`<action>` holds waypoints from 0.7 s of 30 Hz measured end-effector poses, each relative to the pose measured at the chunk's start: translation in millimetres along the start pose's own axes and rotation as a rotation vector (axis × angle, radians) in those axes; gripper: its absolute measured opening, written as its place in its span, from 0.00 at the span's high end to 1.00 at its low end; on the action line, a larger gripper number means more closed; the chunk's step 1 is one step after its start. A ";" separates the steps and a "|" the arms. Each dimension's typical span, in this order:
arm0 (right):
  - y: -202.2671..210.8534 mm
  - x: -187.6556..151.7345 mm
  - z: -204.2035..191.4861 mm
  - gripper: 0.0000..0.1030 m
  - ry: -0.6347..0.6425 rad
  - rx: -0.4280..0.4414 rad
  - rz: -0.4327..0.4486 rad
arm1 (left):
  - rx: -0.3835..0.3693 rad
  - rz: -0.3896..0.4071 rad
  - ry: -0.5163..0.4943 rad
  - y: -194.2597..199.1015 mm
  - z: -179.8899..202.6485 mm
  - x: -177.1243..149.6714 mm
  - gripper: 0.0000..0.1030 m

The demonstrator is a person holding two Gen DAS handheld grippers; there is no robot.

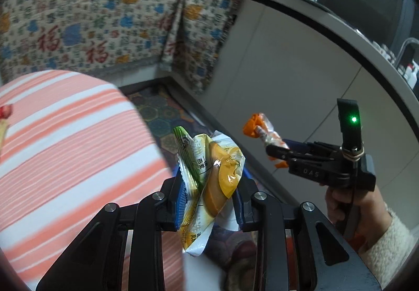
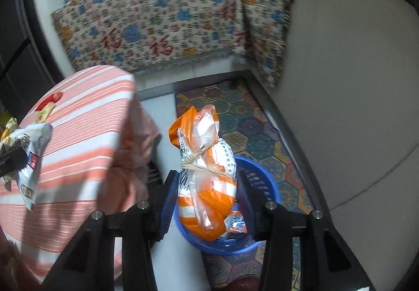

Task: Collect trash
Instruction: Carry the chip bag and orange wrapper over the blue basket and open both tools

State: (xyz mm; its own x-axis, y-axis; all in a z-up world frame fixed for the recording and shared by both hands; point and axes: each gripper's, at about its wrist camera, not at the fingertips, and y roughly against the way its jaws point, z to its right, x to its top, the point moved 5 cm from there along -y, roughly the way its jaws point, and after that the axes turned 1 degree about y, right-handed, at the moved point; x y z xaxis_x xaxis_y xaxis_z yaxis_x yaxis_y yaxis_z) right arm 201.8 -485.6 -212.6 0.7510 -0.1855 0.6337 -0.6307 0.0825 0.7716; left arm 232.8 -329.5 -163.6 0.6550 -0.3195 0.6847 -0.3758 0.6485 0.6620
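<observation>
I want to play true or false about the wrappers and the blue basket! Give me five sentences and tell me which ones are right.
1. The left tongs pinch a crumpled yellow and green wrapper. True.
2. The right tongs are empty. False: they hold an orange and white plastic bag.
3. A blue basket sits on the floor below the right tongs. True.
4. The table has a plain green cloth. False: its cloth has orange and white stripes.
5. The blue basket stands on the table. False: it is on the floor beside the table, at the edge of a patterned mat.
</observation>
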 end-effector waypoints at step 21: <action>-51.6 -21.7 87.0 0.56 -0.149 0.002 -0.099 | 0.004 -0.149 0.003 -157.2 31.4 -7.7 0.70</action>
State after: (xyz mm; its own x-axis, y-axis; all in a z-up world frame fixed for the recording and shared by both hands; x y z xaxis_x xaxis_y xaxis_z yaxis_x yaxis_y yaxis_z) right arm 201.1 -571.0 -271.0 0.7720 -0.3358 0.5397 -0.5560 0.0547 0.8294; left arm 266.2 -450.7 -263.4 0.7058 -0.4102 0.5775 -0.2764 0.5912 0.7577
